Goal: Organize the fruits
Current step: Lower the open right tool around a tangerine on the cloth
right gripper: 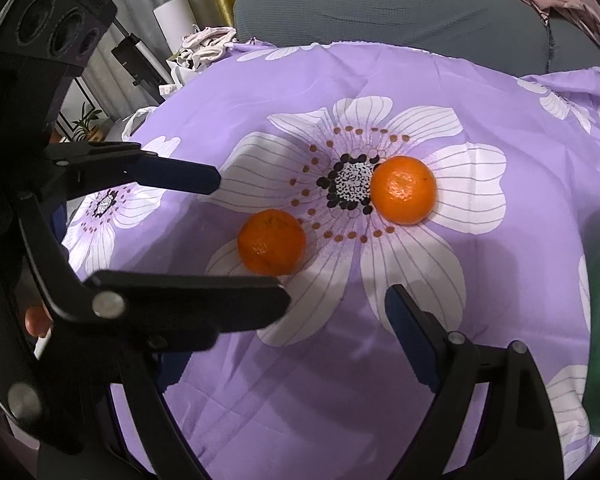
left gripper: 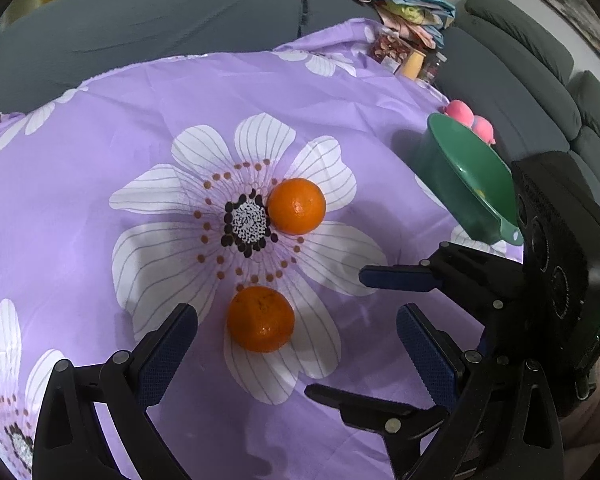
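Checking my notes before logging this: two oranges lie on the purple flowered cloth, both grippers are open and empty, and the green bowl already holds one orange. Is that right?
Not quite. In the left wrist view the green bowl shows no orange inside; both oranges lie on the purple flowered cloth. The rest stands: the left gripper and right gripper are open and empty.

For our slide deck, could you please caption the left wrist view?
Open left gripper nears an orange; another orange and green bowl beyond.

A smooth, faintly sheeny purple flowered cloth (left gripper: 100,160) carries two glossy, dimpled orange mandarins (left gripper: 260,318) (left gripper: 296,206) beside a shiny green plastic bowl (left gripper: 452,160); a grey sofa (left gripper: 160,12) looks matt woven.
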Tool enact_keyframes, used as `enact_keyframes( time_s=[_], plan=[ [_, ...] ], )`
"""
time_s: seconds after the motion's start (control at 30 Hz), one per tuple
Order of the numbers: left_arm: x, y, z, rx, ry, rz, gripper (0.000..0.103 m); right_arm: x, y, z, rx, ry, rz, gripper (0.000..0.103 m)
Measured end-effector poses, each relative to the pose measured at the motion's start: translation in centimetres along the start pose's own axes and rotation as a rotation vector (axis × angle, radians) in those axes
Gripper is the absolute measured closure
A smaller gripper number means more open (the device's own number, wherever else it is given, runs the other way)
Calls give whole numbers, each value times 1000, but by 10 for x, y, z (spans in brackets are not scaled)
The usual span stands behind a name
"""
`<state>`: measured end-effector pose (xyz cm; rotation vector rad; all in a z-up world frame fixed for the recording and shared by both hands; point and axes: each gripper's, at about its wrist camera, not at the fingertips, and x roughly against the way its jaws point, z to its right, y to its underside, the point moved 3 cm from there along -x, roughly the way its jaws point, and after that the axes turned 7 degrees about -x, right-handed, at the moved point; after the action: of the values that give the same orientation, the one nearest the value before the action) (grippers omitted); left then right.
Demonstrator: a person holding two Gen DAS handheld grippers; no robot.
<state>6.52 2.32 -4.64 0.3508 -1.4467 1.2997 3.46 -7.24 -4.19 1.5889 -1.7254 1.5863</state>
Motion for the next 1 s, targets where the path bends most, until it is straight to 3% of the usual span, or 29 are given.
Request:
enact_keyframes(
  time_s=[0.53,0.63,0.9,1.0],
  plan=[
    [-15,-1,-8,8,24,-34,4,-17,-5,-1,-1,-24,-23,14],
    [-20,-1,-11,15,19,-52,12,-20,-8,-2,2,-29,-23,14],
    [-22,2,-20,40,19,-68,15,-29,-16,-6,24,-25,-39,14],
    [-22,1,-21,45,13,-71,23,-34,-20,-9,45,-19,-49,14]
  ],
)
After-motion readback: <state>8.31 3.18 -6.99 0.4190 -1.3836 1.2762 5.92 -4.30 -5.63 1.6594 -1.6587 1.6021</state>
